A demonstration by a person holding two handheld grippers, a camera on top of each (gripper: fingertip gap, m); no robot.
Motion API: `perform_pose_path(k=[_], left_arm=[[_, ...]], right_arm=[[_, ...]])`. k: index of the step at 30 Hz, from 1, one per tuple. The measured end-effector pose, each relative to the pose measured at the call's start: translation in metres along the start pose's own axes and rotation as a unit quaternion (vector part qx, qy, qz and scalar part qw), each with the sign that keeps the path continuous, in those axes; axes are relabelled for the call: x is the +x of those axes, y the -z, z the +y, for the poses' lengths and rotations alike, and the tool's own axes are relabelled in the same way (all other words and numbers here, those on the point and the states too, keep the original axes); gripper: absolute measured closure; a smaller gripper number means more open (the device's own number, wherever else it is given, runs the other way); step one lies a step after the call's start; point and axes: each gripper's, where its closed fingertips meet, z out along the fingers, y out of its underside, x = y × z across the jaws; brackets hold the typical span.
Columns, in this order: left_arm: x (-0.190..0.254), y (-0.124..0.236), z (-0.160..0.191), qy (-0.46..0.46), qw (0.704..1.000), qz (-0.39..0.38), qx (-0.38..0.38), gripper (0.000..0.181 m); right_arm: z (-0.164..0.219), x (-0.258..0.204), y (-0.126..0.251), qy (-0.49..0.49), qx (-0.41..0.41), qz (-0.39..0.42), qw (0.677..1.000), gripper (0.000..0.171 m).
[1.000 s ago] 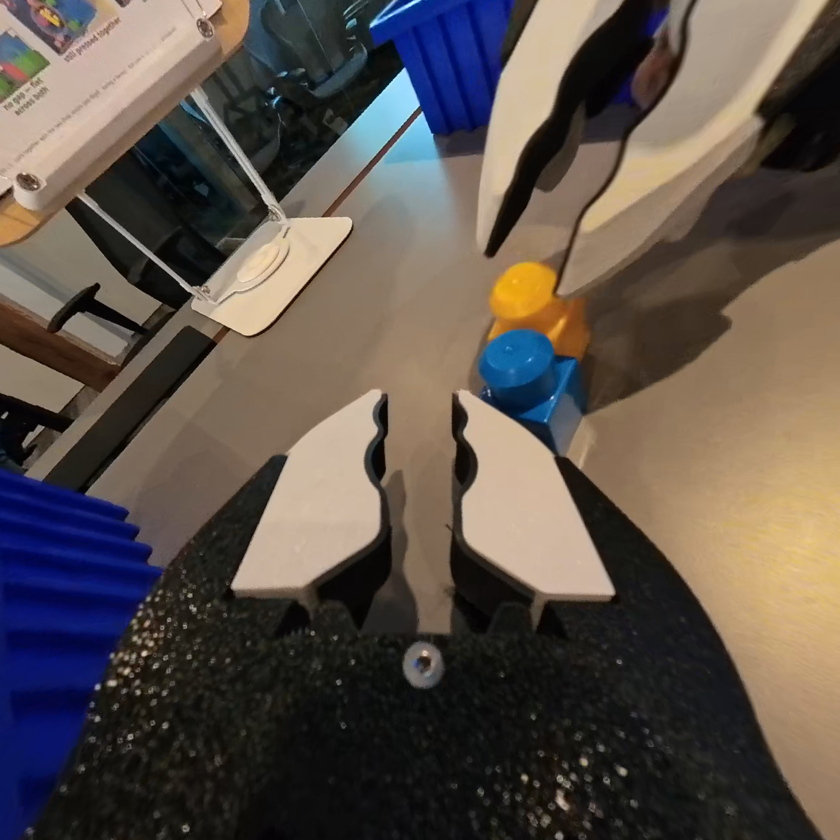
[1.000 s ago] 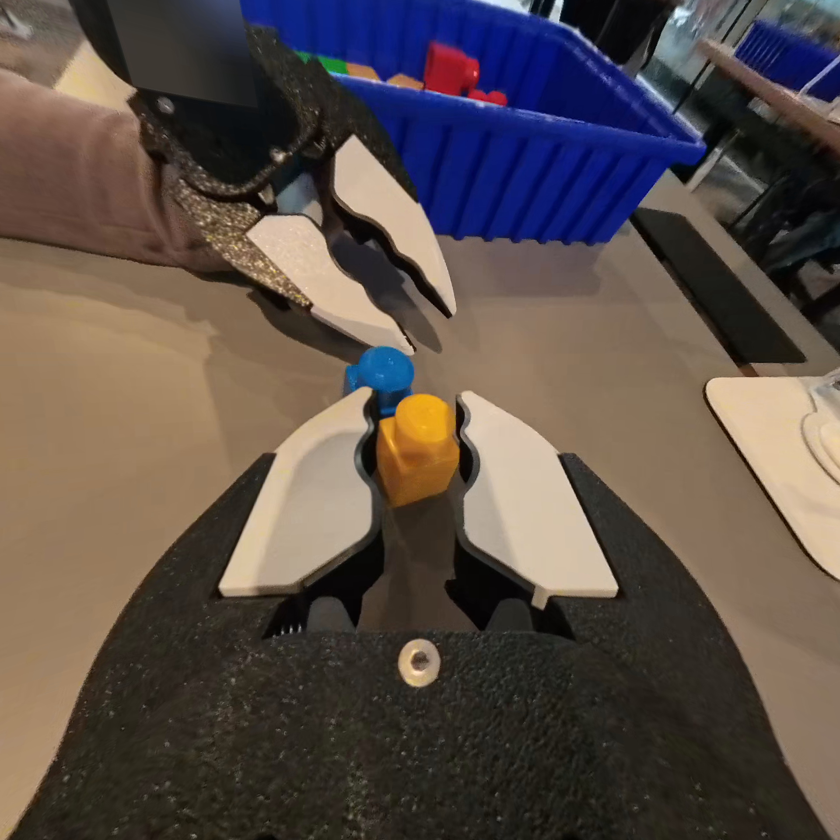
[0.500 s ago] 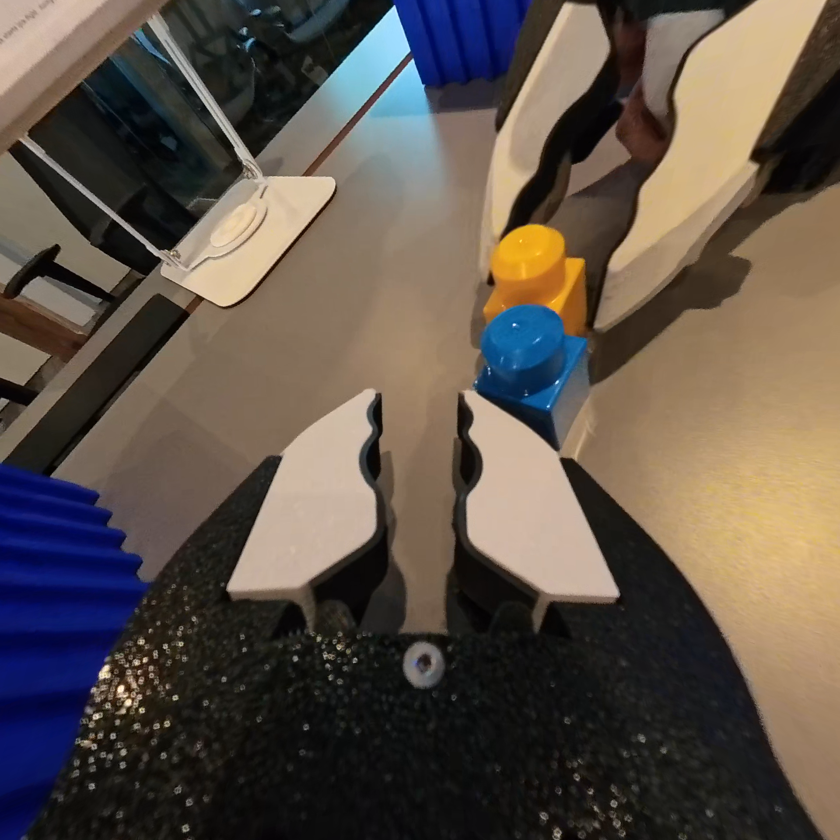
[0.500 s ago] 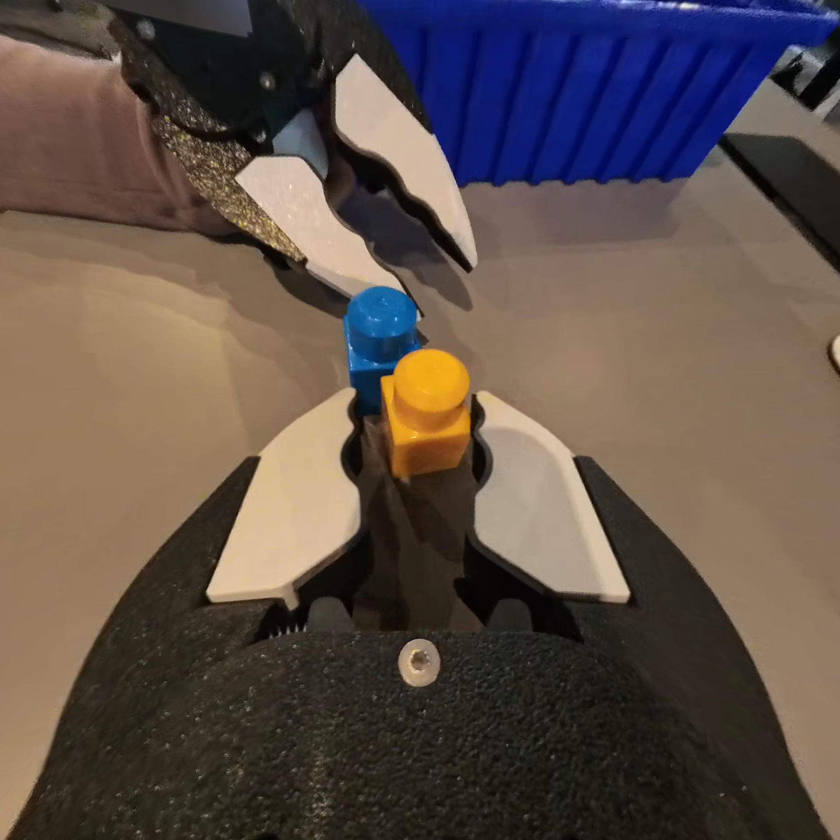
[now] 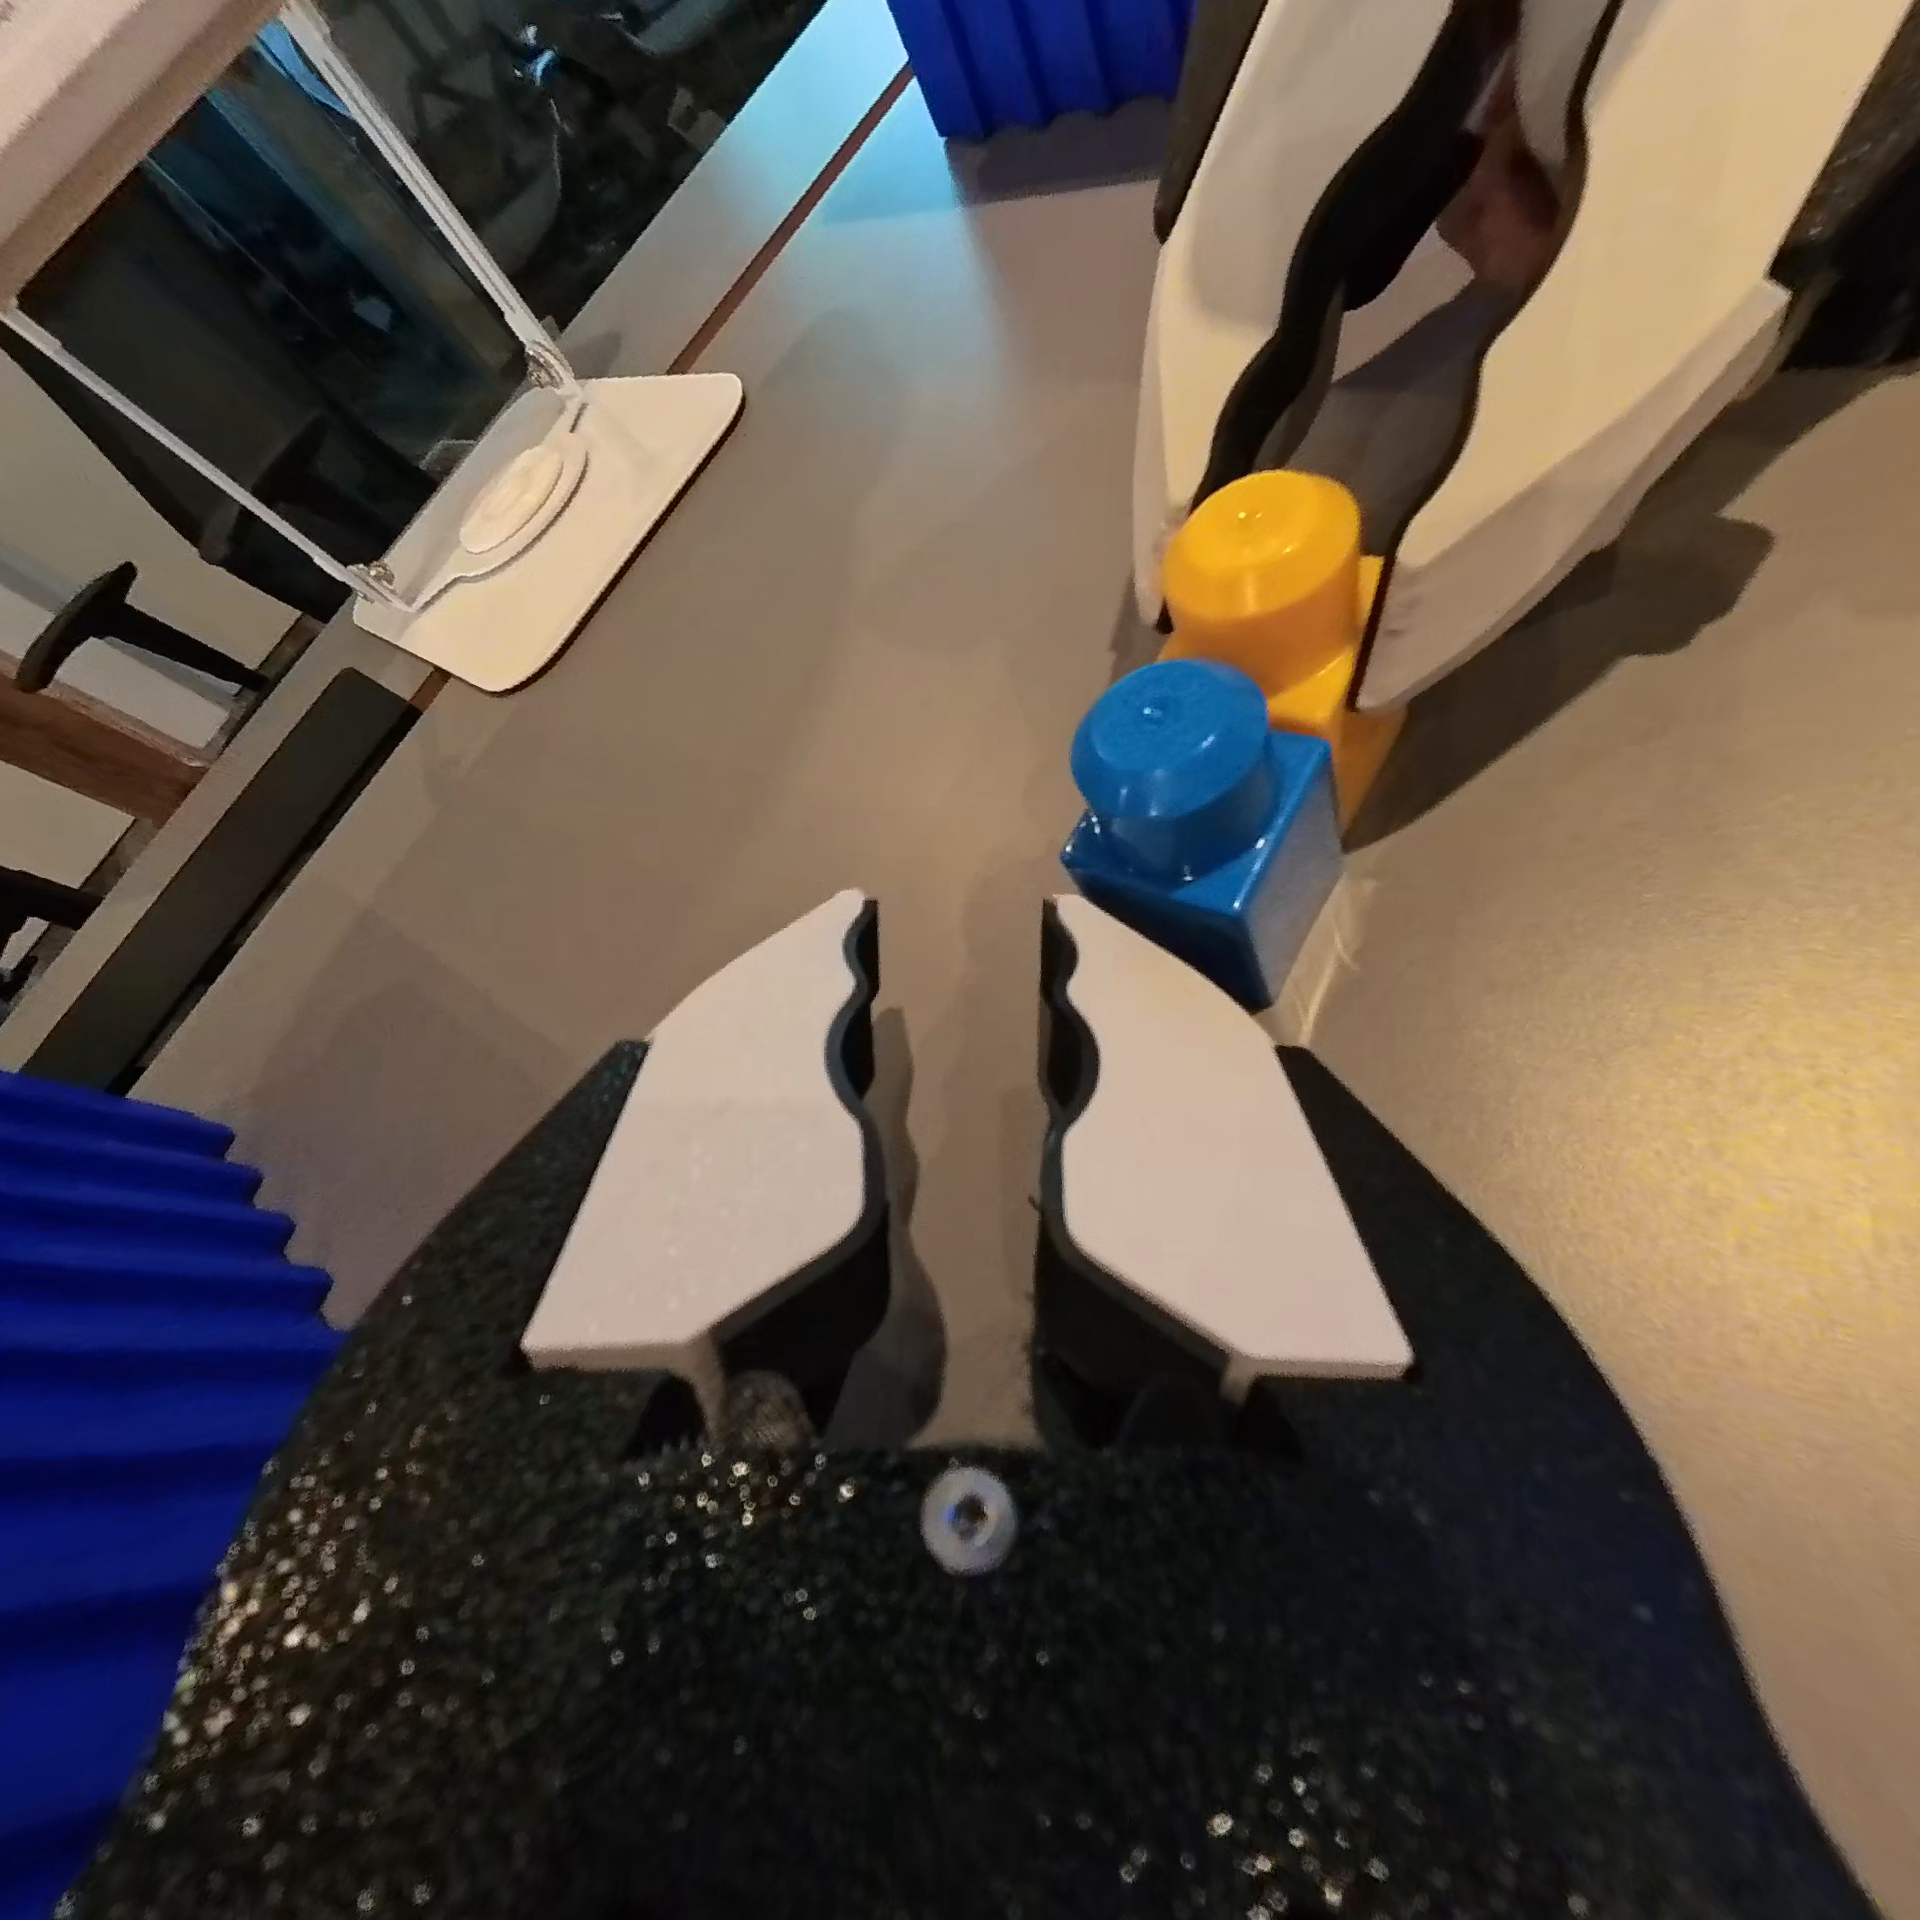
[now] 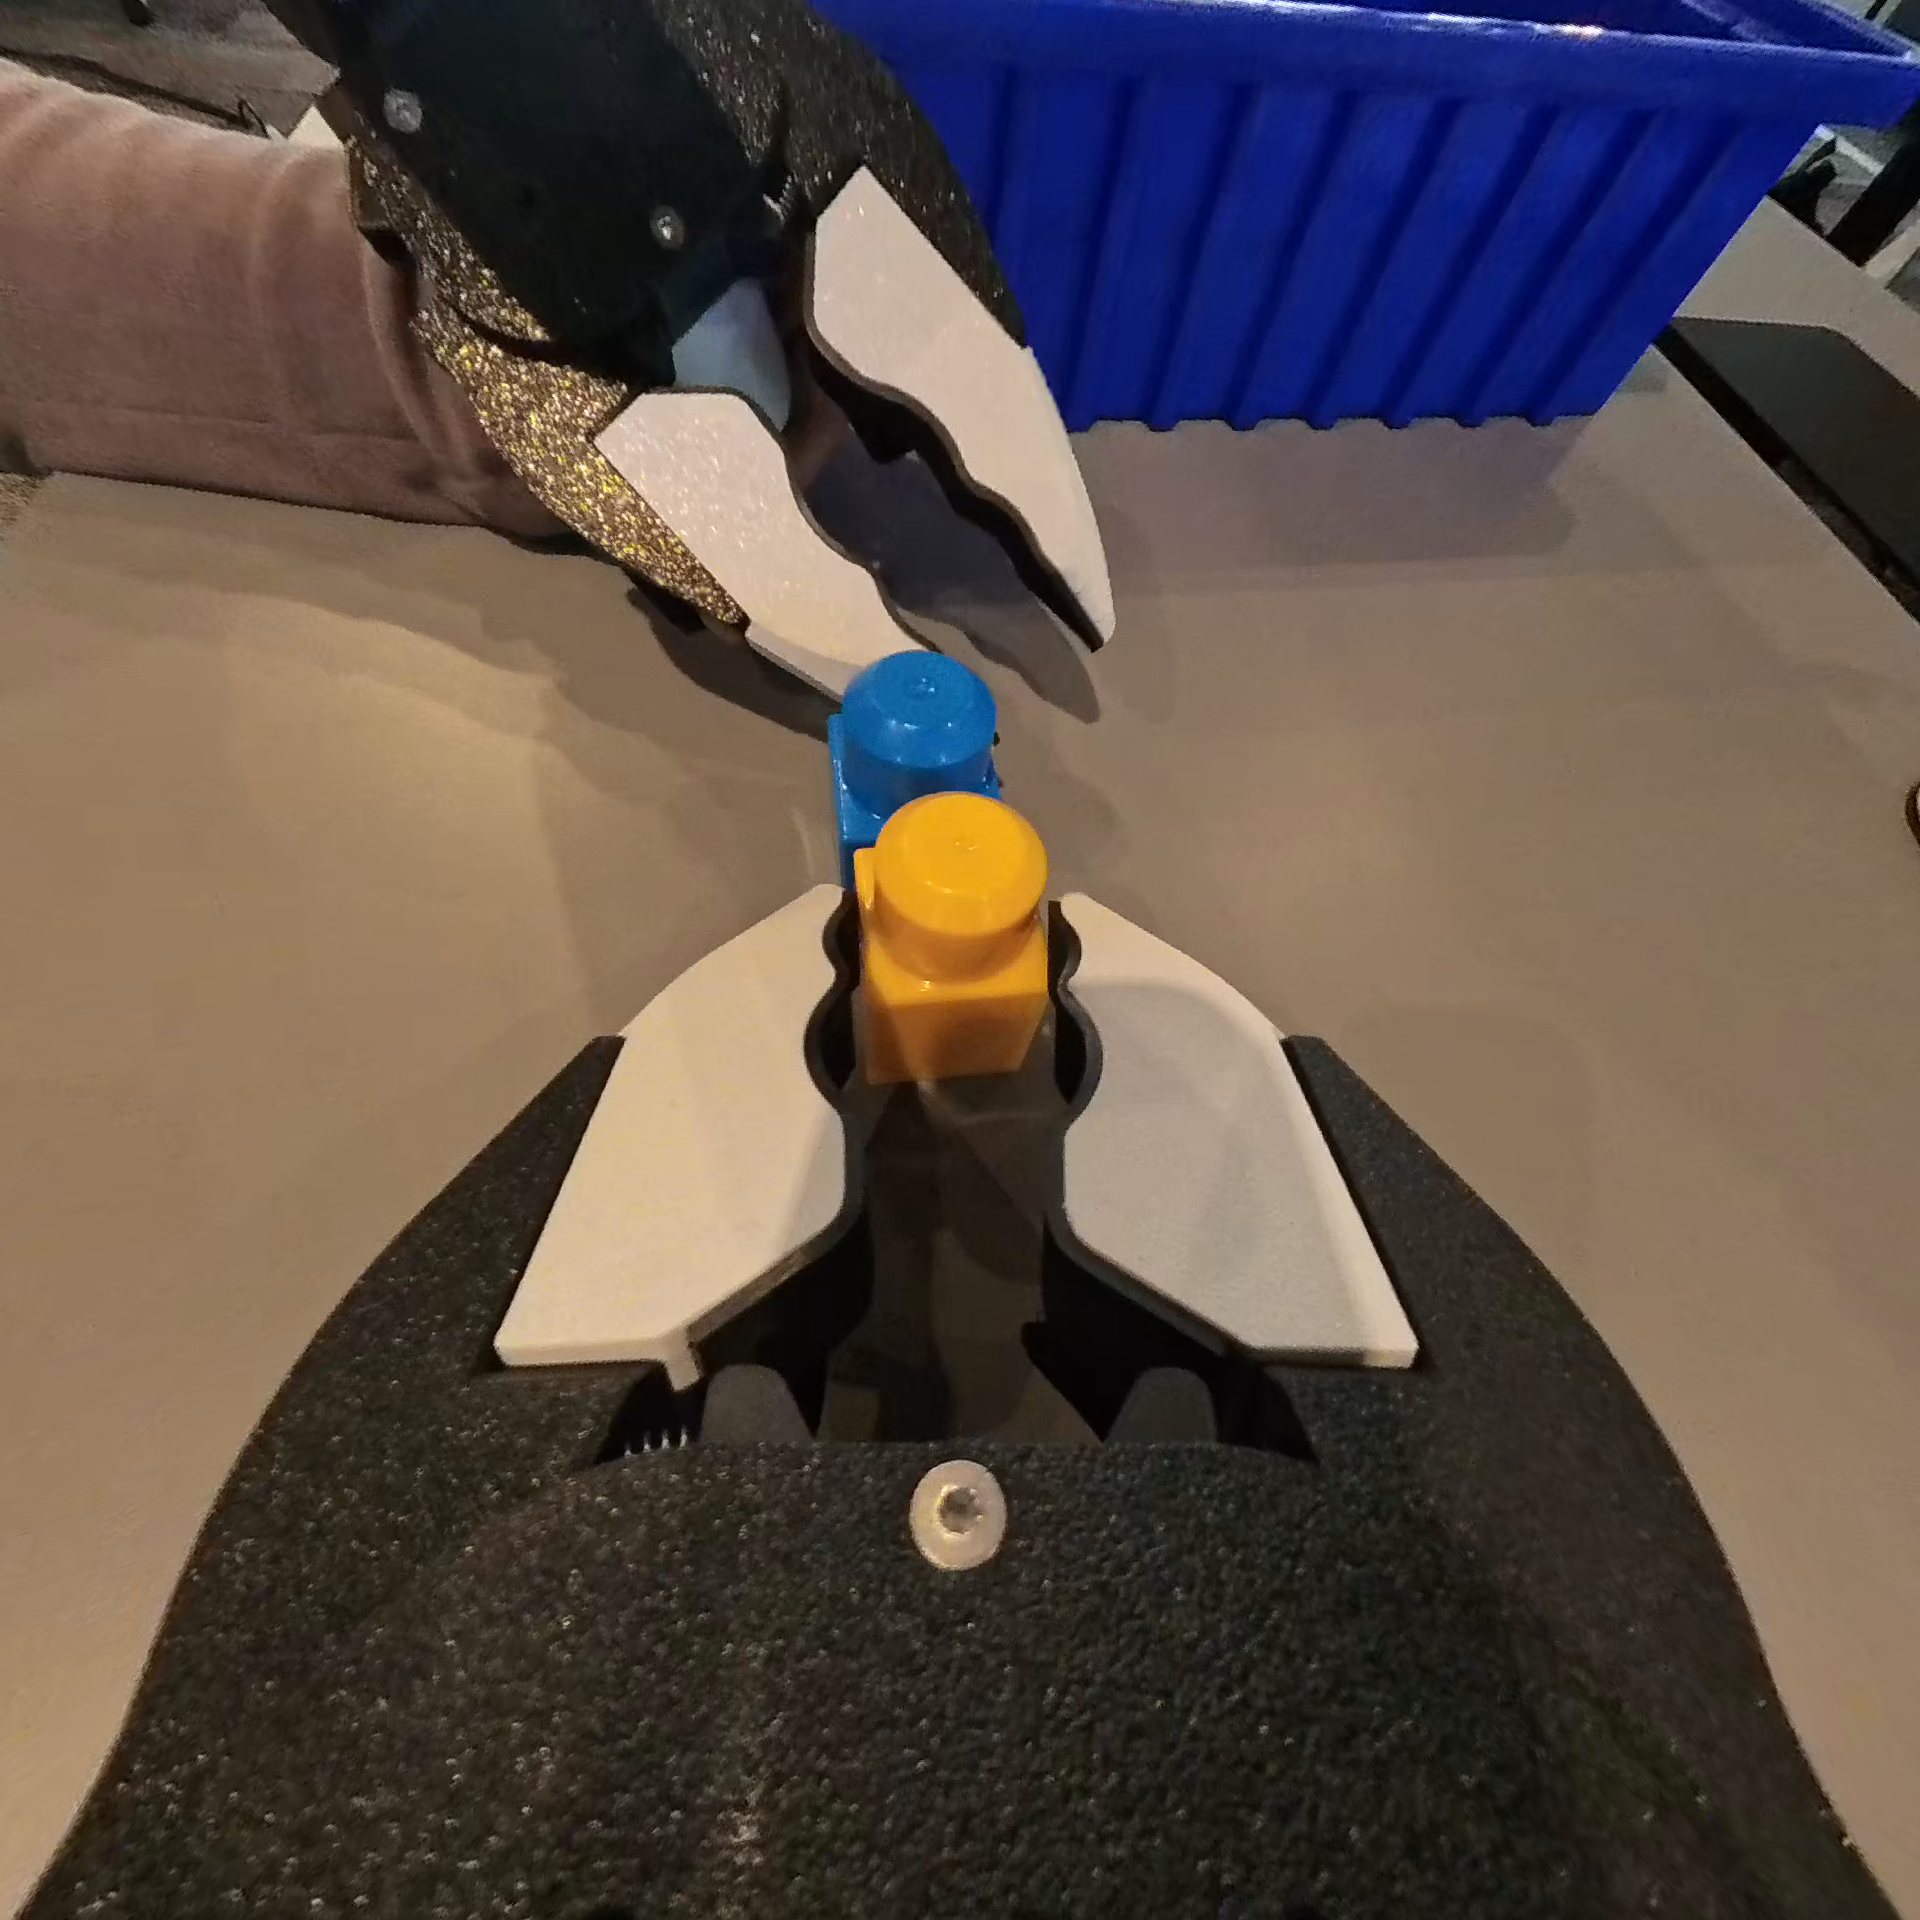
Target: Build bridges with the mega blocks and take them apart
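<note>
Fingers of the right gripper (image 6: 951, 914) flank the yellow block (image 6: 951, 977) mid-frame (contact unclear); left gripper (image 5: 956, 925) gapes empty beside the blue block (image 5: 1205, 821): square up before squeezing.

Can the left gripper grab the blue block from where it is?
Probably yes. The left gripper is open and empty, and the blue block stands just beside its fingertips. Only the yellow block behind it is held by the right gripper.

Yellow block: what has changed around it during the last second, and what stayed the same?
The right gripper advanced and lowered until its fingers flank the yellow block; whether they already clamp it is unclear. The left gripper crept closer to the blue block, staying open and empty. Both blocks remain side by side on the grey table.
</note>
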Motion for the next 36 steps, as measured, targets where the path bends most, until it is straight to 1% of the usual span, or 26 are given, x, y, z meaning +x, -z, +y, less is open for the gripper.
perform_pose_path(k=[29,30,32,36], left_arm=[[0.002,-0.002,-0.001,-0.003,1.000,0.000,0.004,0.155],[0.000,-0.002,-0.001,-0.003,1.000,-0.006,0.004,0.153],[-0.008,0.000,-0.004,0.002,0.999,-0.031,0.011,0.147],[-0.023,0.013,-0.022,0.031,0.995,-0.066,0.067,0.141]], right_arm=[[0.001,-0.002,-0.001,0.005,-0.003,-0.005,1.000,0.137],[0.001,-0.001,-0.001,0.005,-0.002,-0.004,1.000,0.135],[-0.006,0.003,0.002,-0.003,0.024,0.013,1.000,0.118],[-0.036,0.007,0.023,-0.029,0.116,0.023,0.993,0.107]])
